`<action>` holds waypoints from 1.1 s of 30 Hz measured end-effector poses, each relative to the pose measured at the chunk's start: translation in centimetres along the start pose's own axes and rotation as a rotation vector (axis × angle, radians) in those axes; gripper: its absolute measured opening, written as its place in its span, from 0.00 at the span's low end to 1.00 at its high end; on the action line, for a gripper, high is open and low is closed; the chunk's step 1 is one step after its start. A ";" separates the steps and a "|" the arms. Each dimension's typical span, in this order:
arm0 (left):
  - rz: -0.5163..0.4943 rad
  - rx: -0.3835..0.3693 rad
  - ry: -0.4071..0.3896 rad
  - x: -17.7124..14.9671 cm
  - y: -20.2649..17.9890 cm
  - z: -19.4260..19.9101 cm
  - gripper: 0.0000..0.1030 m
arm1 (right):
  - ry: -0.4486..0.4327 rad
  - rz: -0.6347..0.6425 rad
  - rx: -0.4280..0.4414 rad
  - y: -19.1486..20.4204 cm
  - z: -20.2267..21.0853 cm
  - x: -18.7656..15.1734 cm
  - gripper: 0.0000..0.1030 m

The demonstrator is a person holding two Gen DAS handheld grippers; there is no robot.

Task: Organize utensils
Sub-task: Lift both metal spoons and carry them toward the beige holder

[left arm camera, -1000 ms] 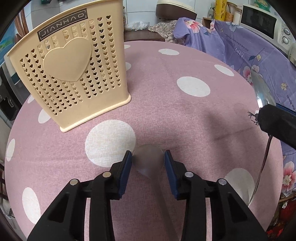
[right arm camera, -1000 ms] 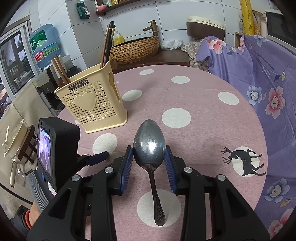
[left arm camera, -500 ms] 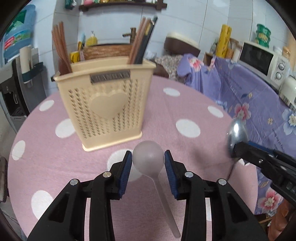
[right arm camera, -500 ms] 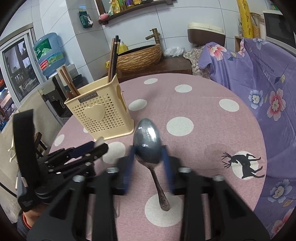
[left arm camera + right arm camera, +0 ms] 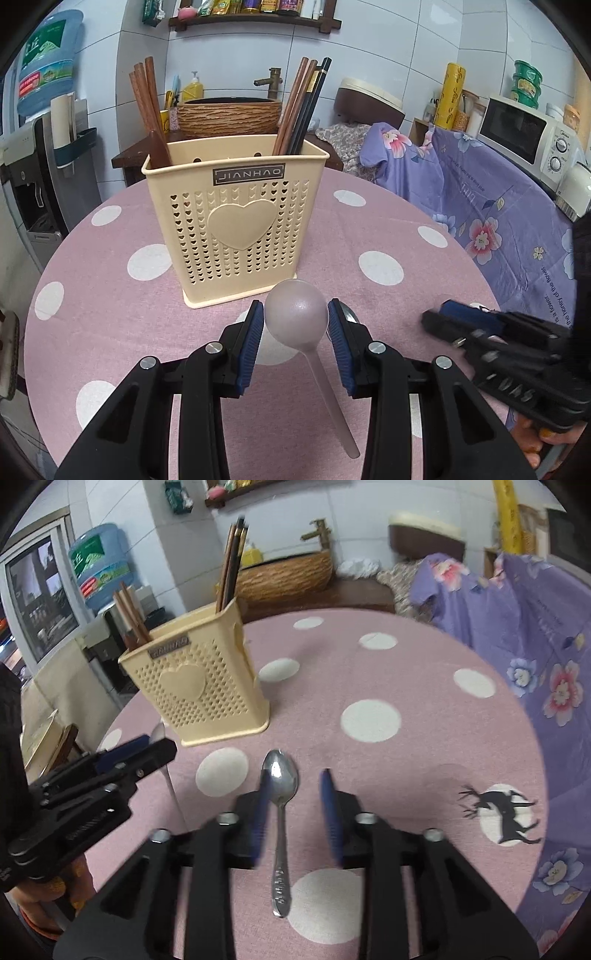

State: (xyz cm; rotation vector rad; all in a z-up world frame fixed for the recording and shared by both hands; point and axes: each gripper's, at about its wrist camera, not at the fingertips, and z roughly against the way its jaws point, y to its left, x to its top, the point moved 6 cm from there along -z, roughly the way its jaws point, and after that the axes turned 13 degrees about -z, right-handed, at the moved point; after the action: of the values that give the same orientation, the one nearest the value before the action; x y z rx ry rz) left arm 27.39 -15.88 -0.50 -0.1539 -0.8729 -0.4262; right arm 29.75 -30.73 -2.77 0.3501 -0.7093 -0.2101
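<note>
My left gripper (image 5: 295, 314) is shut on the bowl of a translucent plastic spoon (image 5: 295, 325), held above the table just in front of the cream utensil holder (image 5: 236, 221); the handle hangs back toward me. The jaws of my right gripper (image 5: 293, 779) are opening. A metal spoon (image 5: 279, 775) lies between them with its bowl forward, close to the left pad and well clear of the right one. It seems to rest on the pink dotted tablecloth (image 5: 369, 657). The holder (image 5: 199, 694) stands to the front left of the right gripper.
Brown and black chopsticks (image 5: 303, 107) and wooden utensils (image 5: 144, 96) stand in the holder. A purple flowered cloth (image 5: 498, 206) borders the table on the right, with a microwave (image 5: 517, 136) behind it. A woven basket (image 5: 229, 118) and a tap sit beyond the table.
My left gripper rose with the plastic spoon and now faces the holder's front. The right gripper's jaws spread apart and the metal spoon slipped out of their grip, lower down.
</note>
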 end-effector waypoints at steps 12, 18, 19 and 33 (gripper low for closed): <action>0.048 0.050 -0.040 -0.7 3.1 2.6 0.35 | 0.135 0.155 -0.106 2.4 -8.6 -2.0 0.47; 0.065 0.064 -0.038 -1.1 4.2 2.9 0.35 | 0.128 0.212 -0.156 3.3 -10.1 -1.6 0.45; 0.067 0.065 -0.038 -1.1 4.3 2.9 0.35 | 0.128 0.213 -0.159 3.3 -10.2 -1.4 0.42; 0.063 0.053 -0.048 -1.0 4.4 3.2 0.35 | 0.045 0.087 -0.010 4.4 -3.4 1.7 0.37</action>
State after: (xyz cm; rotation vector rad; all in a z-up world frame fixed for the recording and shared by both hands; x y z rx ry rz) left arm 26.44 -10.70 0.97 -0.1426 -0.9229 -0.3410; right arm 33.62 -26.37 -2.45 0.3128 -0.6771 -0.1226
